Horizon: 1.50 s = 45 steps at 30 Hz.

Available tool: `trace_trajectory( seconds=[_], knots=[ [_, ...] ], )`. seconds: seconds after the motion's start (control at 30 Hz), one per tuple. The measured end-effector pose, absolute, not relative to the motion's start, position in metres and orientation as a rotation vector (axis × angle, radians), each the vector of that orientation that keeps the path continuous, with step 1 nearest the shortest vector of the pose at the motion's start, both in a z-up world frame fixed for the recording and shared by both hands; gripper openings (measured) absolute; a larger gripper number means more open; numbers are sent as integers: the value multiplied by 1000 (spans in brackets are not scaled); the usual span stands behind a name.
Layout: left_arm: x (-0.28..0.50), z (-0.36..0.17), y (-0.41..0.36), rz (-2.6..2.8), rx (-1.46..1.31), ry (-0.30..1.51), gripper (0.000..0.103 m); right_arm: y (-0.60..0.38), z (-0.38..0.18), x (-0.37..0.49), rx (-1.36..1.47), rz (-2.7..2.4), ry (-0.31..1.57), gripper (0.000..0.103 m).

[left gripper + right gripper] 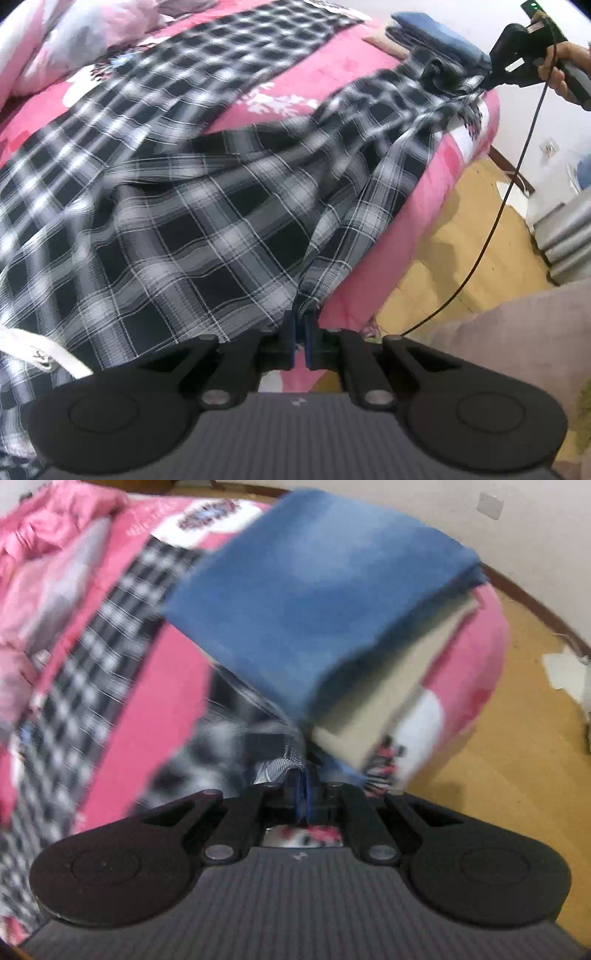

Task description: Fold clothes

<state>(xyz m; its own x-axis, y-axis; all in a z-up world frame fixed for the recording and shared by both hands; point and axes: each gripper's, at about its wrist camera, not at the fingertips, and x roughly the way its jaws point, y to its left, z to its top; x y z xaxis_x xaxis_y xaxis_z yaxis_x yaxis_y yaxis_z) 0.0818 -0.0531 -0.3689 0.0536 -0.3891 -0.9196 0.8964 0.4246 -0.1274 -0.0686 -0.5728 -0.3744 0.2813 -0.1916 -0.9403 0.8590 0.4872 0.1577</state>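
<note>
A black-and-white plaid shirt [177, 221] lies spread over a pink bed [295, 81], stretched between both grippers. My left gripper [300, 317] is shut on the shirt's near edge at the bed's side. In the left wrist view my right gripper [480, 83], held by a hand [554, 70], grips the far end of the shirt by the bed's corner. In the right wrist view the right gripper [303, 779] is shut on plaid cloth [273, 768]; the picture is blurred. A folded blue garment [314, 602] lies on the bed just beyond it.
A pink and white quilt [74, 40] is bunched at the head of the bed. Yellow-brown floor [461, 240] lies to the right of the bed, with a black cable [491, 229] hanging over it. A beige folded item [388, 686] sits under the blue garment.
</note>
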Motion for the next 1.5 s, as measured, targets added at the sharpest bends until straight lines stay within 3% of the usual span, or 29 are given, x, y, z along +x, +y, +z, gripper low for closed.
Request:
trace_trajectory(
  seconds=[0.17, 0.33, 0.47, 0.73, 0.97, 1.2, 1.27, 1.3, 1.33, 1.5],
  knots=[
    [83, -379, -60, -1085, 603, 1142, 6, -563, -391, -79, 589, -813, 1205, 8],
    [81, -386, -67, -1098, 616, 1167, 9, -538, -370, -73, 327, -753, 1248, 11],
    [77, -386, -70, -1121, 584, 1216, 30, -523, -352, -48, 214, -628, 1197, 26],
    [91, -363, -66, -1144, 342, 1384, 42, -483, -349, 41, 201, -150, 1100, 27],
    [147, -351, -69, -938, 167, 1254, 42, -403, -370, 129, 108, 404, 1142, 27],
    [165, -359, -111, -924, 372, 1025, 44, -324, -406, 157, -144, 700, 1249, 32],
    [165, -364, -121, -945, 446, 972, 45, -310, -412, 158, -223, 737, 1260, 24],
    [165, -366, -123, -948, 455, 964, 45, -308, -413, 158, -247, 740, 1257, 5],
    [166, -368, -125, -951, 464, 957, 45, -306, -410, 158, -258, 741, 1250, 1],
    [168, -372, -122, -917, 463, 930, 46, -307, -375, 164, -269, 675, 1156, 1]
  ],
)
